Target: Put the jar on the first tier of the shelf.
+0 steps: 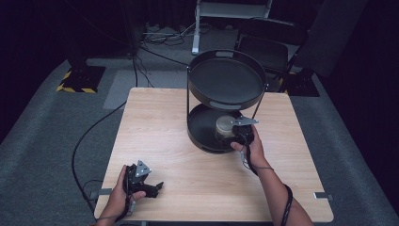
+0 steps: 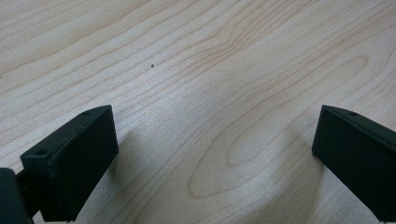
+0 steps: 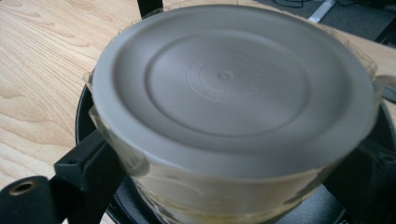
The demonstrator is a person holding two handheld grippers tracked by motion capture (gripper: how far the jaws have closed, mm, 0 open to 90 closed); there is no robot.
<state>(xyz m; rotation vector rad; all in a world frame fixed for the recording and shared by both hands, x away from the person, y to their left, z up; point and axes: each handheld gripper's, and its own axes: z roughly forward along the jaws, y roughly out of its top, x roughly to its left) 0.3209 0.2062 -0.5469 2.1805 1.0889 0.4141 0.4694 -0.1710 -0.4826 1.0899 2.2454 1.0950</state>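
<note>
Right gripper point(image 1: 234, 132) sits at the lower tray point(image 1: 200, 129) of a two-tier black stand point(image 1: 226, 80), jaws closed around a lidded tub point(image 3: 233, 107) at bench centre, toward 1 o'clock. Judged step: grasp made, tub either arriving or leaving; next move likely needs a level lift clear of the stand's posts. Left gripper point(image 2: 210, 154) rests at 7 o'clock, jaws wide, empty. Pale wood bench point(image 1: 164, 136); grey carpet point(image 1: 42, 122), dark room, cables behind.

Matt grey plastic lid point(image 3: 229, 84), wood-grain table point(image 1: 188, 141)
</note>
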